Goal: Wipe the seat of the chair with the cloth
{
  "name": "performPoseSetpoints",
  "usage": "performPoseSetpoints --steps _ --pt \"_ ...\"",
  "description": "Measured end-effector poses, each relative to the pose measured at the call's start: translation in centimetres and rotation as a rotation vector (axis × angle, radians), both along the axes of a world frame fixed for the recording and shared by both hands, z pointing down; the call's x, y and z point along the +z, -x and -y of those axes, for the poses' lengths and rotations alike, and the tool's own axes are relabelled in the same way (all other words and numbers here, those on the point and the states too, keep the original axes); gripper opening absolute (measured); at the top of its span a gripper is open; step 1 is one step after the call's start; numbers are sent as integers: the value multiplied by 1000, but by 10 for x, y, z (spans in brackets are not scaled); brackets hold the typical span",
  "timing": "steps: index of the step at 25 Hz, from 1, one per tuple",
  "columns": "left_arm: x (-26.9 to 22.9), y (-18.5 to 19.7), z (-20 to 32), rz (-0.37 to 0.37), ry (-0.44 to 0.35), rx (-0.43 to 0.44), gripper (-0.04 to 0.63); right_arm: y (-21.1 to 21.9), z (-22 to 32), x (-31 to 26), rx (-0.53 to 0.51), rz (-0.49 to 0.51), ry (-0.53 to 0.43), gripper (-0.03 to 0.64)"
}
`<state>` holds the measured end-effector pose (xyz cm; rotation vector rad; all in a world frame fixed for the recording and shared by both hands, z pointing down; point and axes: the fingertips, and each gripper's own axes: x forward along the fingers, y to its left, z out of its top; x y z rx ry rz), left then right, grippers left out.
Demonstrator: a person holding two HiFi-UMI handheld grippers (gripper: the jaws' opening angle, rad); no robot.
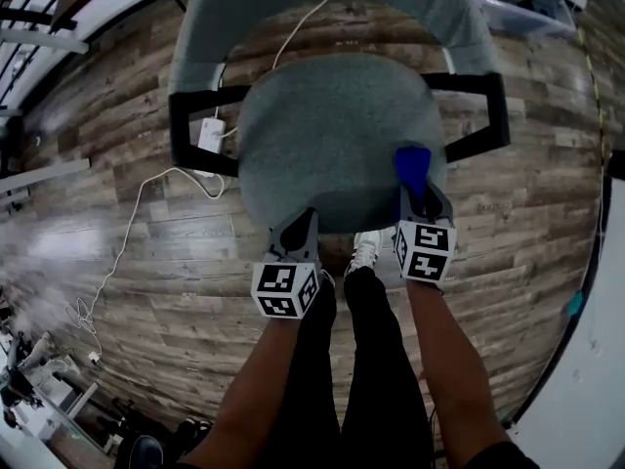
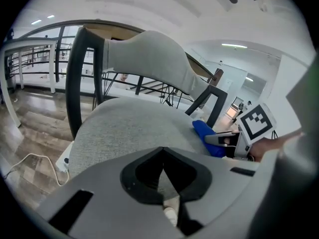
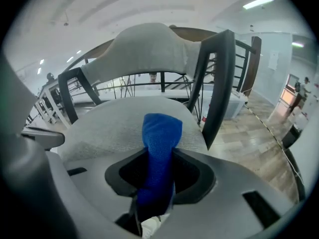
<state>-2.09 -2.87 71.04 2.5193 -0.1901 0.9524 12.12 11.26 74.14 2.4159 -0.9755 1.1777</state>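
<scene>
The grey upholstered chair seat [image 1: 332, 135] fills the middle of the head view, with its backrest [image 1: 322, 8] beyond and black armrests on both sides. A blue cloth [image 1: 412, 169] rests on the seat's near right part, pinched in my right gripper [image 1: 422, 195], which is shut on it. In the right gripper view the blue cloth [image 3: 159, 153] sticks up between the jaws over the seat [image 3: 109, 128]. My left gripper [image 1: 296, 231] sits at the seat's near edge, shut with nothing in it. The left gripper view shows the seat [image 2: 129, 128] and the cloth [image 2: 209, 136] off to the right.
Wooden plank floor [image 1: 137, 262] lies all around. A white power adapter [image 1: 211, 135] and its white cable [image 1: 127, 252] lie on the floor left of the chair. The person's legs and a white shoe [image 1: 365, 252] stand just below the seat's front edge.
</scene>
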Motion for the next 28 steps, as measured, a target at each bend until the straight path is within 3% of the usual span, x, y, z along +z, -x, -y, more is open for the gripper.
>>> performPoseSetpoints --steps 12,15,20,24,28 --pt "-9 -7 -8 -12 -22 3 2 -20 -42 4 76 -52 64 130" --pt "-22 -5 -6 -10 -30 9 2 -14 -37 -8 58 -57 29 130" --pt "-67 -12 12 -39 -66 28 2 8 -11 -70 -27 -102 -114 130" --pt "-127 -13 20 -68 -84 28 2 40 -10 -137 -54 -91 -163 130" --pt "-196 -45 40 -155 -123 38 2 26 9 -207 -61 -161 -231 130"
